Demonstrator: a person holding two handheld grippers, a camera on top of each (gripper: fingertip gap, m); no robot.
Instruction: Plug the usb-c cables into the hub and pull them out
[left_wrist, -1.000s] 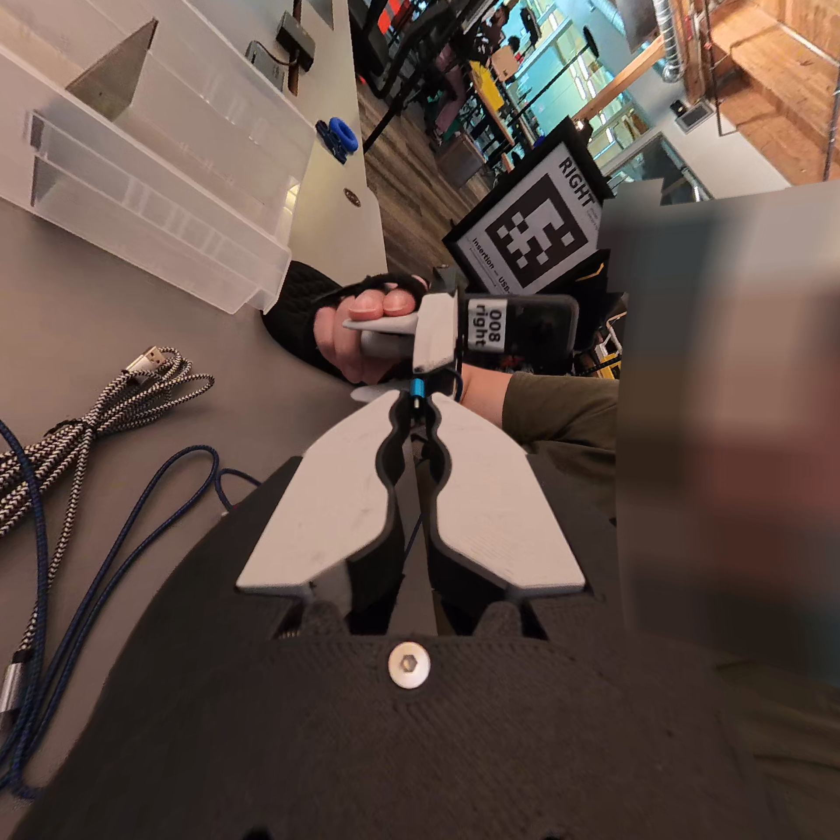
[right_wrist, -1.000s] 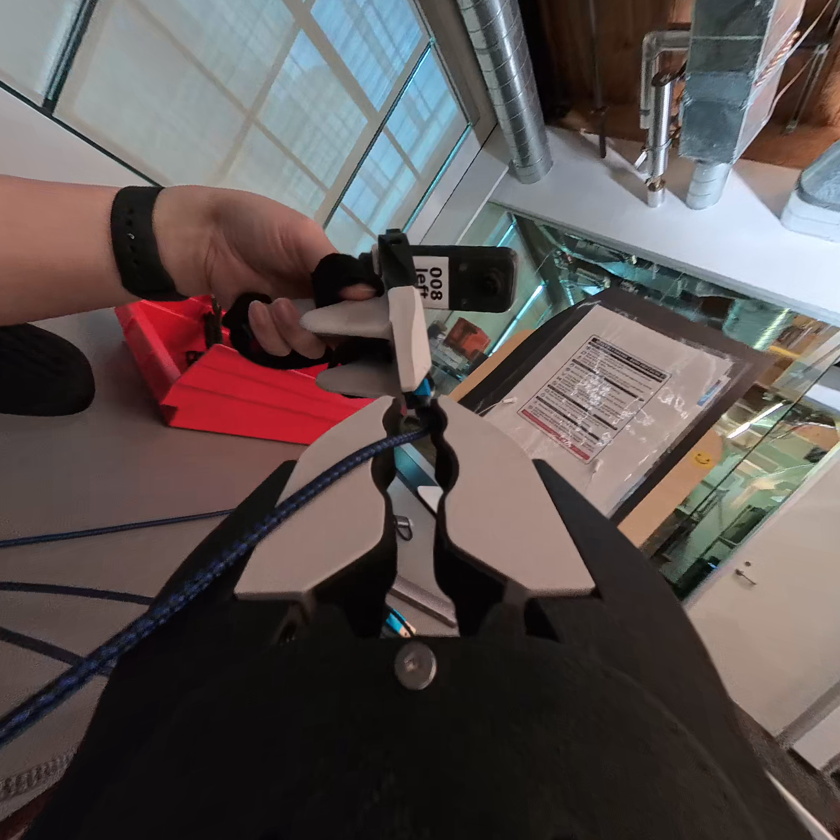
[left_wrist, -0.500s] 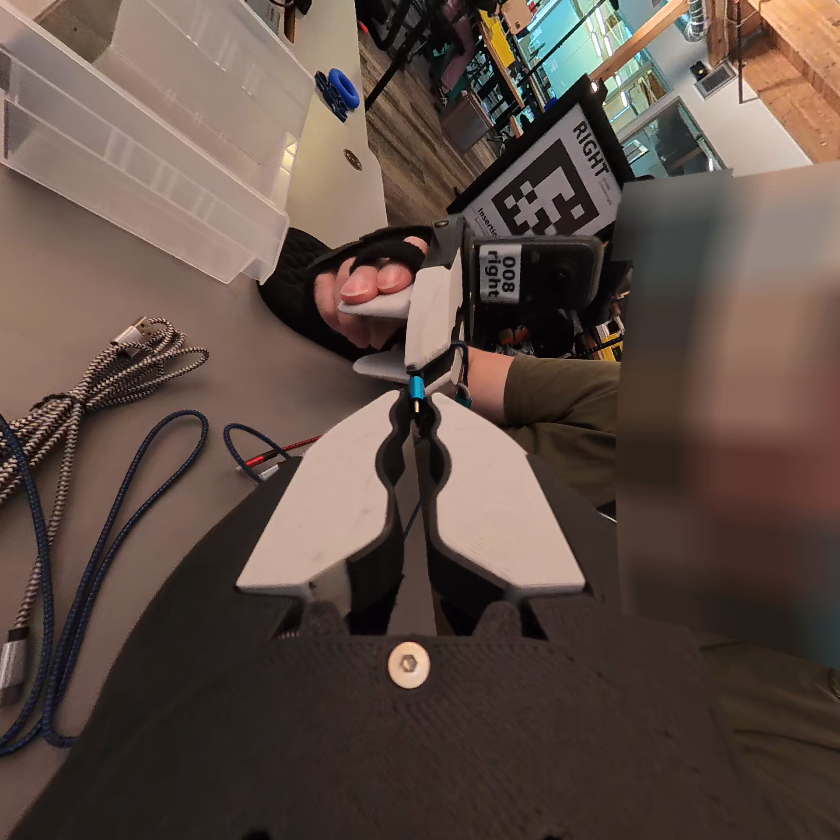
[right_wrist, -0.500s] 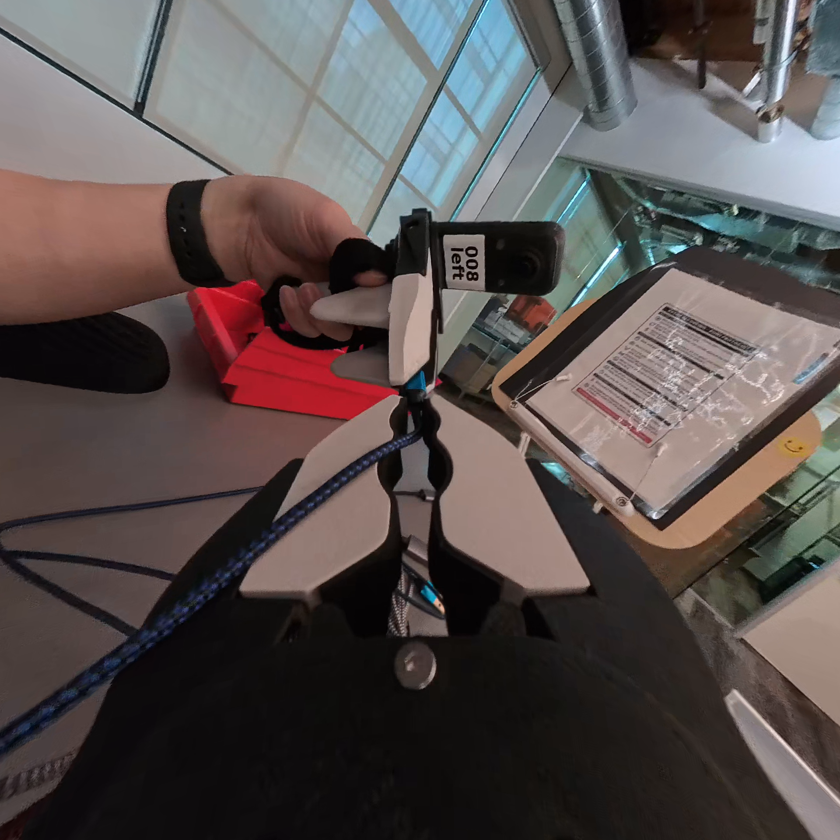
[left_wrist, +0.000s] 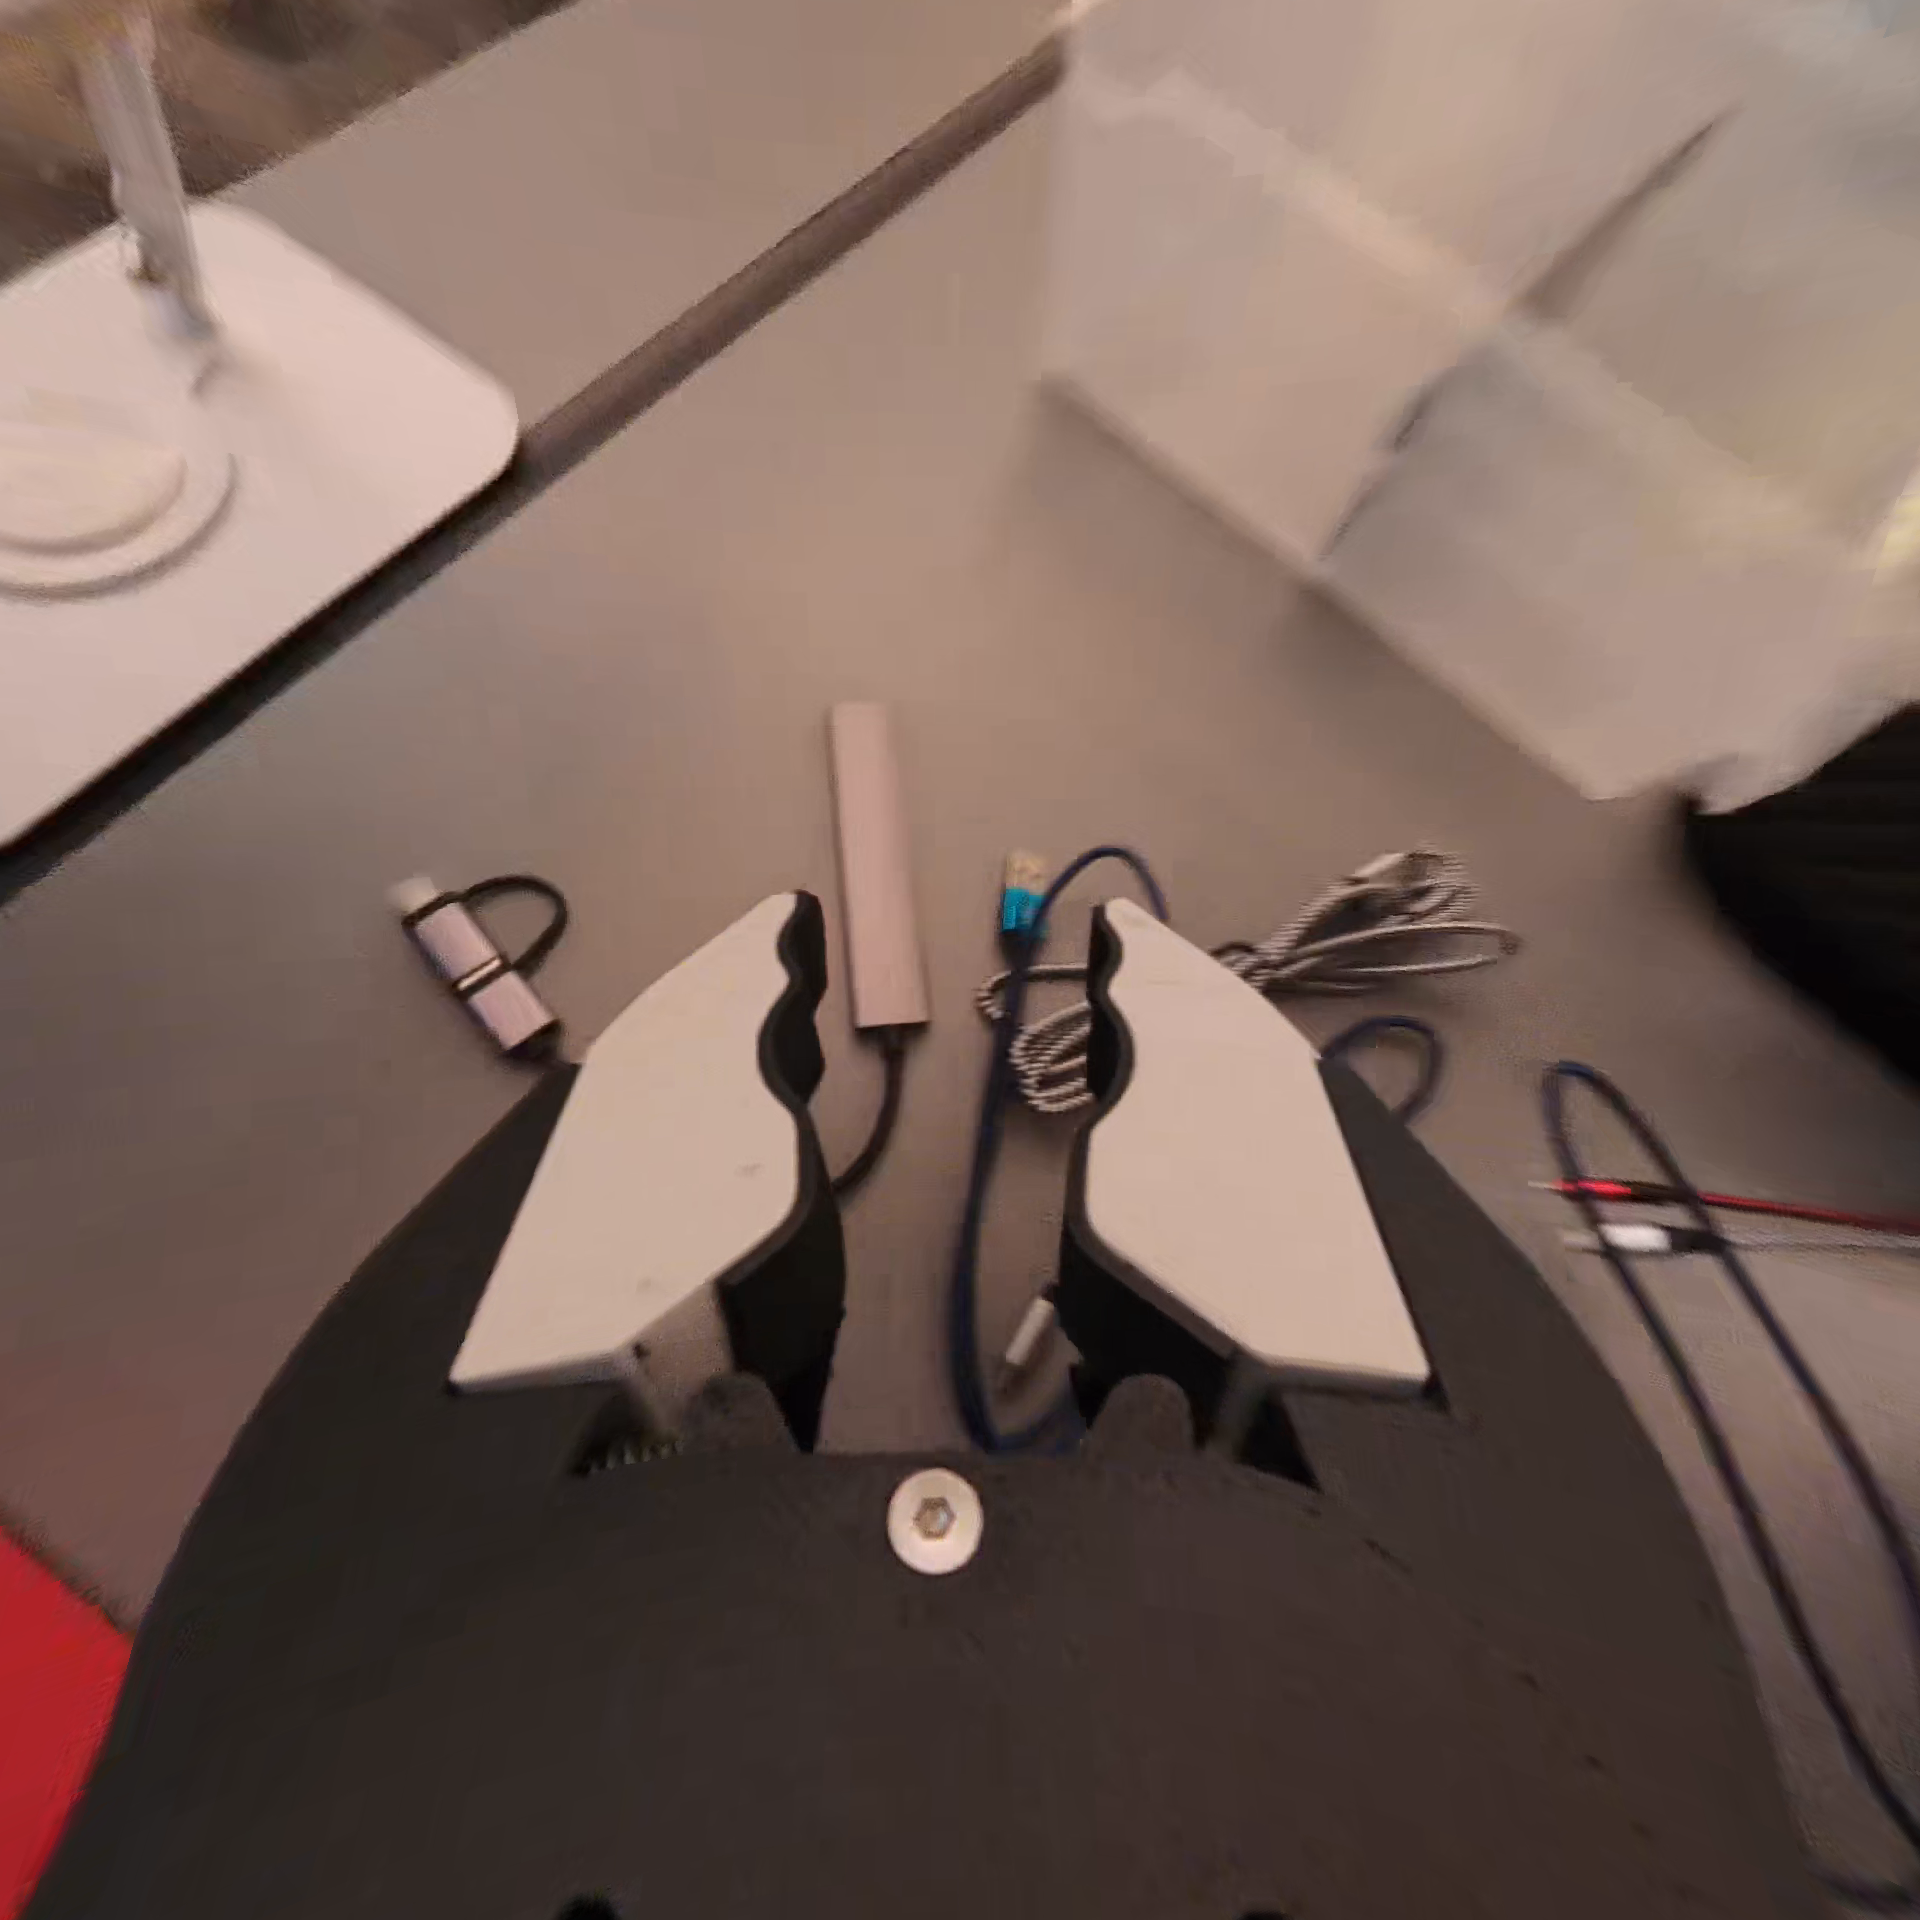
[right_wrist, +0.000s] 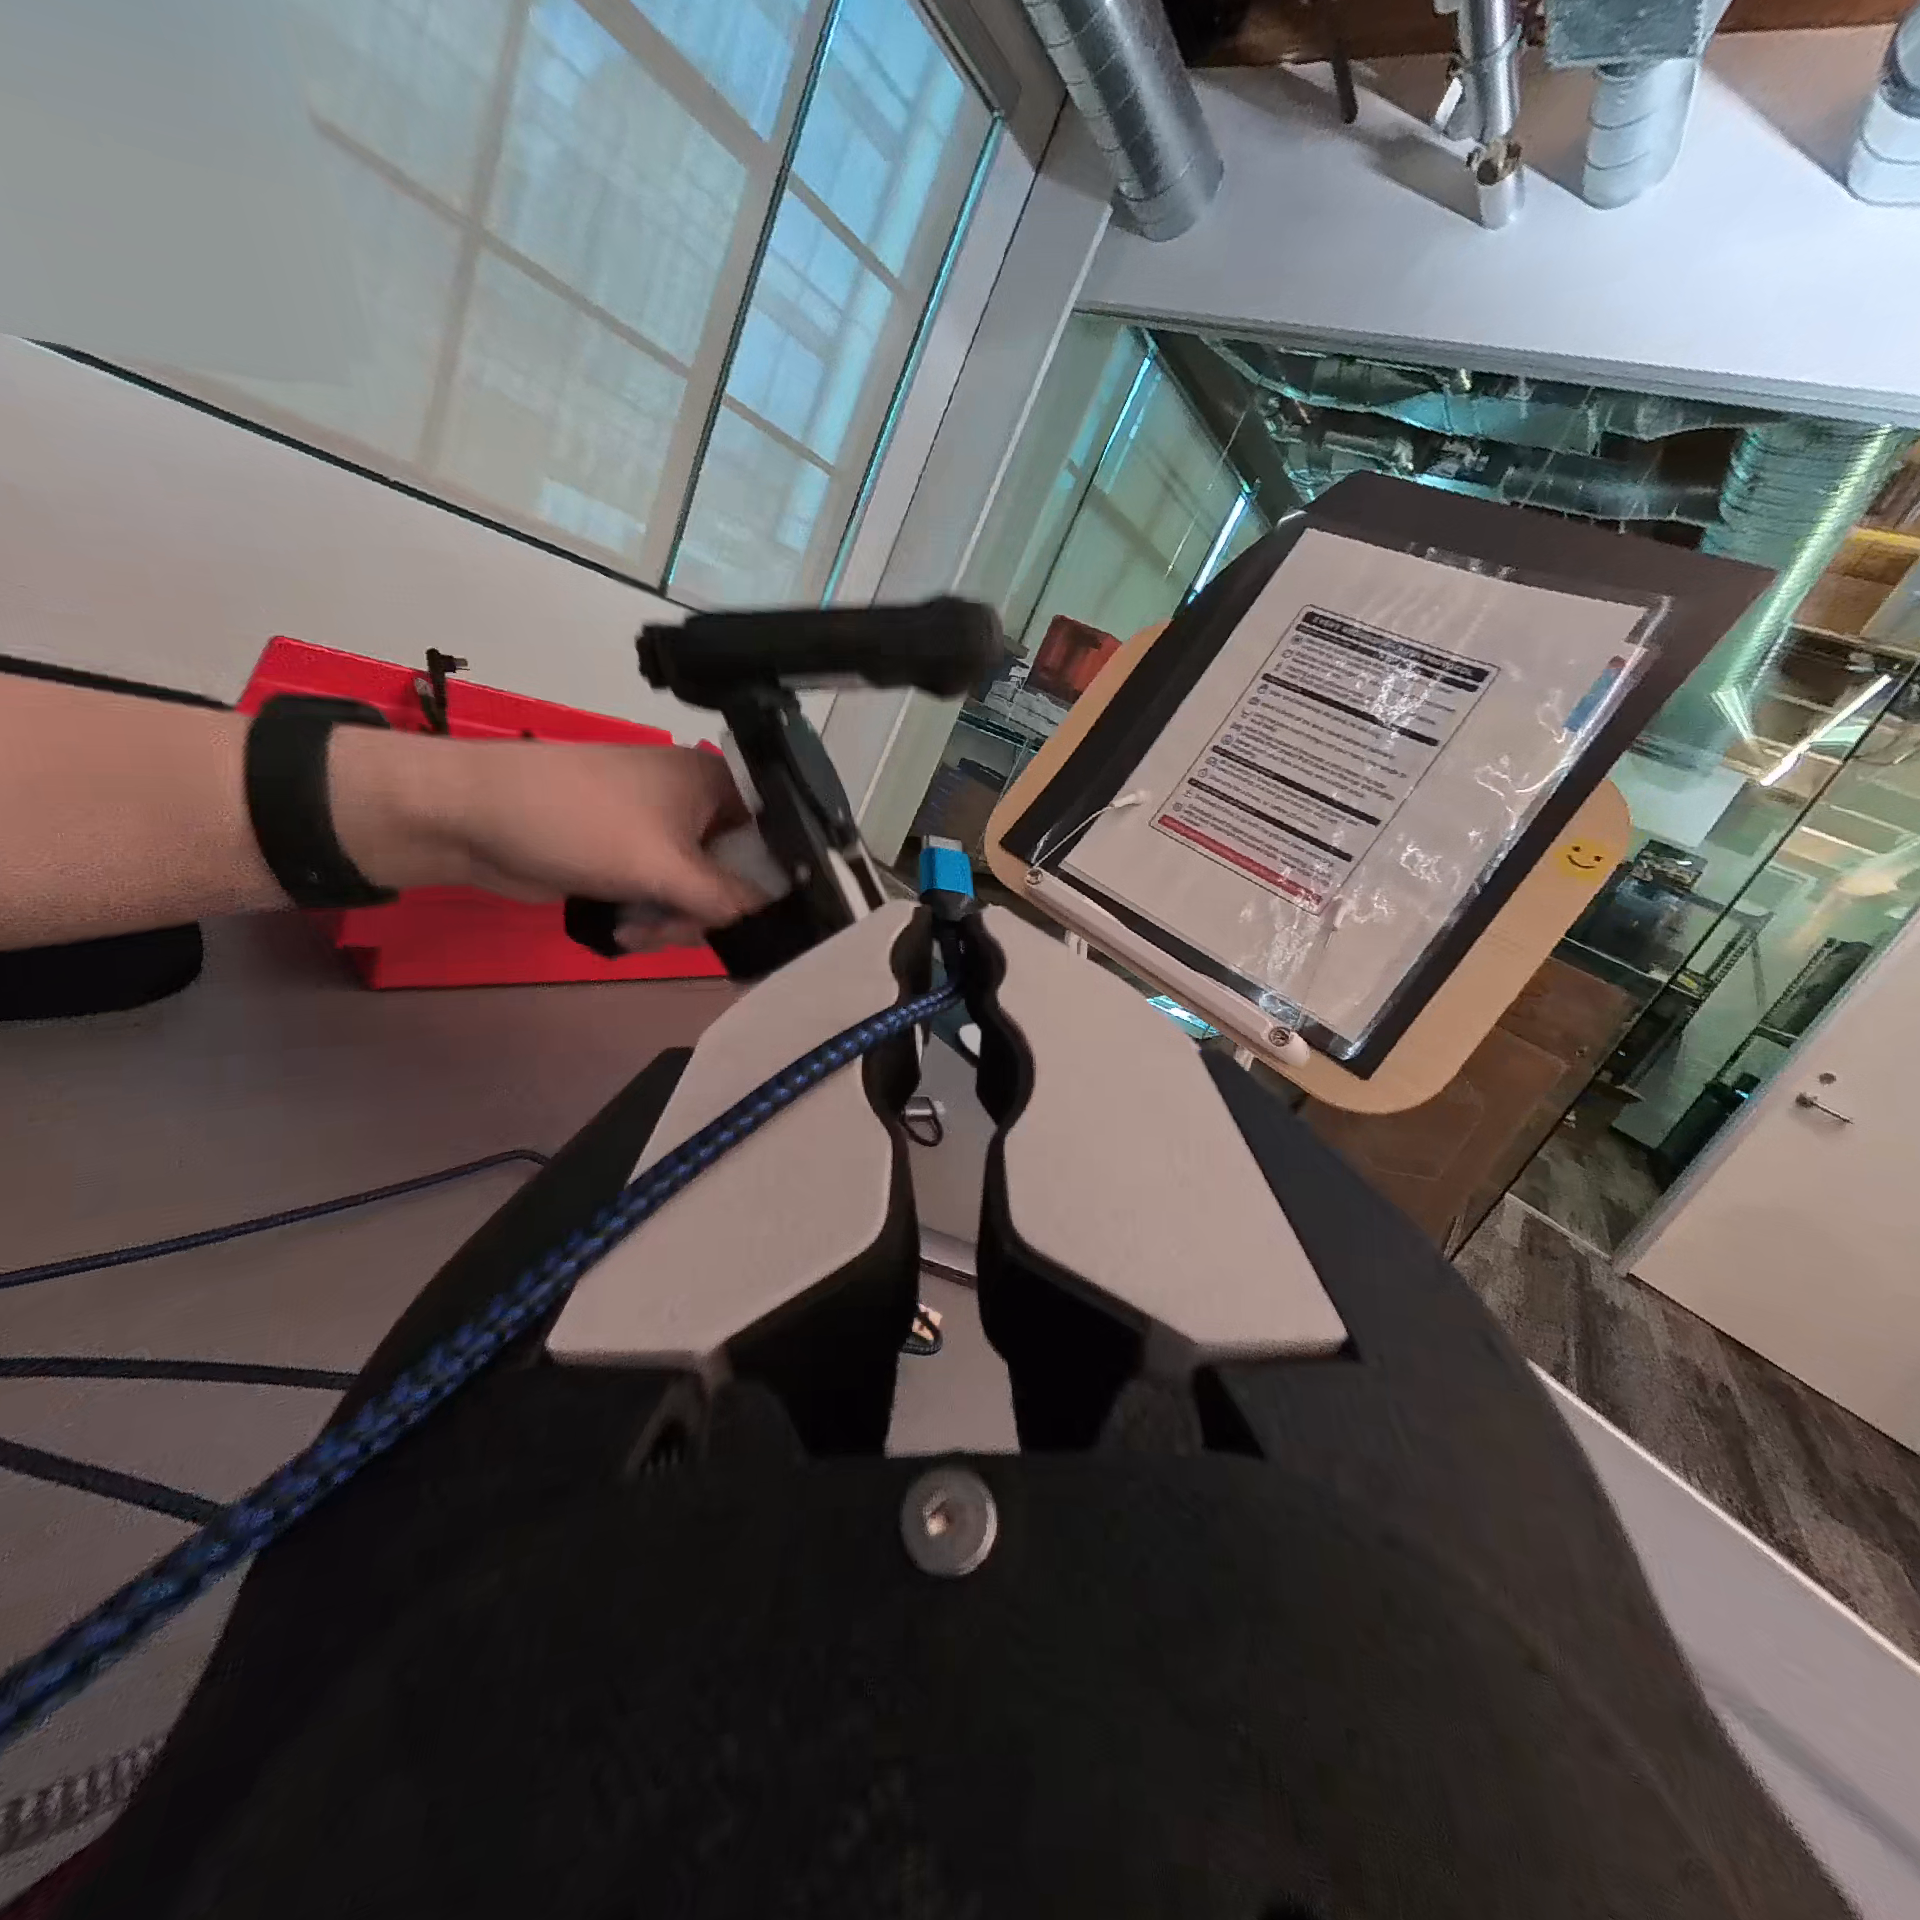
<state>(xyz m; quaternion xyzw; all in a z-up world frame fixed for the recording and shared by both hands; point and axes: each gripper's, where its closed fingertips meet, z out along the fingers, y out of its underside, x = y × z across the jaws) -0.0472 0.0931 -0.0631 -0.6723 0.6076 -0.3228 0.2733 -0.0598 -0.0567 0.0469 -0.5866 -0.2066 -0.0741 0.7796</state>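
Note:
In the left wrist view my left gripper (left_wrist: 951, 914) is open and empty, pointing down at the grey table. The slim grey hub (left_wrist: 878, 862) lies just beyond its left finger, its short lead running back between the jaws. A blue braided cable (left_wrist: 977, 1164) with a blue plug (left_wrist: 1023, 899) lies between the fingers. In the right wrist view my right gripper (right_wrist: 948, 930) is shut on a blue braided usb-c cable (right_wrist: 727, 1132); its blue plug (right_wrist: 945, 878) sticks out past the tips. The left gripper (right_wrist: 790, 831), held by a hand, shows just left of it.
A striped cable bundle (left_wrist: 1351, 935) and thin blue, red and black leads (left_wrist: 1662, 1216) lie right of the hub. A small grey adapter (left_wrist: 478, 956) lies to its left. A white lamp base (left_wrist: 208, 468), clear bins (left_wrist: 1455, 416), a red bin (right_wrist: 468, 935) and a propped sheet (right_wrist: 1330, 779) stand around. Some 20 cm of space lies between my two pairs of fingers. My left gripper's tips are some 12 cm from the small grey adapter (left_wrist: 478, 956).
My left gripper let go of the blue plug, opened and swung down to face the table and hub. My right gripper stays shut on the blue cable.

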